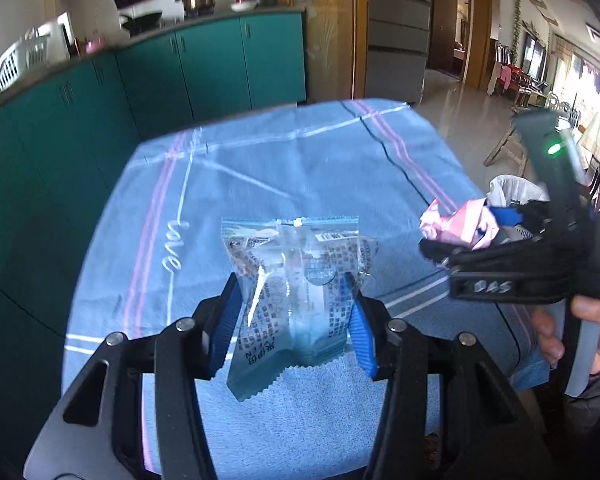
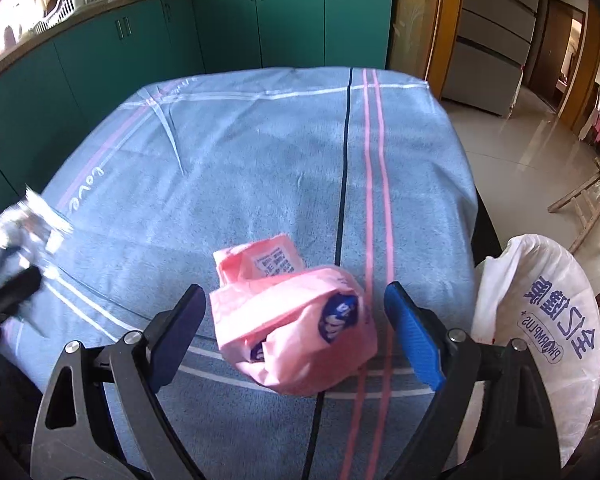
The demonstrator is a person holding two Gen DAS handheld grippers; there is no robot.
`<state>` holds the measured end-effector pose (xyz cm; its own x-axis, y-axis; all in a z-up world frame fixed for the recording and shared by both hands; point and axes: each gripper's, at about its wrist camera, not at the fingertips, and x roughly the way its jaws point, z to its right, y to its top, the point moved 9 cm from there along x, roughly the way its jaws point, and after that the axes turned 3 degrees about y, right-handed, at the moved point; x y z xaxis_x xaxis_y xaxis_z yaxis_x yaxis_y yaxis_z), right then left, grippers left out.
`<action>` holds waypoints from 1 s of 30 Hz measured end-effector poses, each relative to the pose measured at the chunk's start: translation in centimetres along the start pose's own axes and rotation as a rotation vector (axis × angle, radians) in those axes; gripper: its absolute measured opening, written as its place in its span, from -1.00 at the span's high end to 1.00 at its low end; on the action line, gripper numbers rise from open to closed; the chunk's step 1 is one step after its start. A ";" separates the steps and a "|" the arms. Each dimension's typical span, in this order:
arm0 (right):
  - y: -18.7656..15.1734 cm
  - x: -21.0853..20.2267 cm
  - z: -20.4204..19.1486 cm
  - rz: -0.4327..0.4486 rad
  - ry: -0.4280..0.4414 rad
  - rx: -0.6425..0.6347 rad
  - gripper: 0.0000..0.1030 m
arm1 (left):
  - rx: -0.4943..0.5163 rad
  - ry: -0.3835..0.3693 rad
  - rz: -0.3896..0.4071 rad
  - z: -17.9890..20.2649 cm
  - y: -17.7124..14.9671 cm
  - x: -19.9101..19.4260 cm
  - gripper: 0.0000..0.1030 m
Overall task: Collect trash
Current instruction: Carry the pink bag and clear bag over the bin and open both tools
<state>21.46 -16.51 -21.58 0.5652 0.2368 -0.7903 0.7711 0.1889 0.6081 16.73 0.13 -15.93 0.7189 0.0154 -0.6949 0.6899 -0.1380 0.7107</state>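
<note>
Left gripper (image 1: 294, 320) clamped on a clear printed snack wrapper (image 1: 296, 292), blue pads pressing both sides, above a blue striped towel (image 1: 260, 176). At right, right gripper (image 1: 452, 256) beside a crumpled pink wrapper (image 1: 456, 226), held by a hand (image 1: 580, 328). Teal cabinets (image 1: 204, 64) behind.

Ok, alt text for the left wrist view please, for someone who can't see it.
The left hand-held gripper pinches a clear printed wrapper above a blue towel covering a table. At right, the right hand-held gripper reaches toward a crumpled pink wrapper; teal cabinets stand behind.
</note>
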 end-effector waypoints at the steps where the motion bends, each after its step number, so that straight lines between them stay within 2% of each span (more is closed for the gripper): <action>1: -0.2 0.2 -0.2 -0.004 0.001 -0.006 -0.72 | 0.008 0.008 0.013 0.1 0.2 -0.4 0.01; 3: -0.5 0.4 -0.4 -0.008 -0.002 -0.020 -0.62 | 0.016 0.019 0.030 0.1 0.6 -1.0 0.01; 5: -0.8 0.5 -0.6 -0.015 -0.007 -0.035 -0.31 | 0.025 0.028 0.044 0.2 0.9 -1.5 0.01; 10: -1.1 0.0 -0.6 -0.003 0.002 -0.045 -0.15 | 0.035 0.033 0.058 0.5 1.2 -2.3 0.01; 21: 0.2 -6.1 1.9 0.131 -0.017 -0.003 -0.12 | 0.058 0.019 0.111 2.4 2.5 -4.2 0.01; 25: 0.3 -9.1 4.5 0.192 -0.051 0.036 -0.12 | 0.074 -0.006 0.126 3.8 3.1 -4.5 0.01; 30: -0.4 -13.9 9.9 0.270 -0.153 0.107 -0.12 | 0.112 -0.068 0.146 7.2 4.5 -4.5 0.02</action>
<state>16.21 -29.30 -11.56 0.7845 0.1173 -0.6089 0.6094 0.0356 0.7921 15.97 -7.67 -10.42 0.8005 -0.0794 -0.5940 0.5623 -0.2433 0.7903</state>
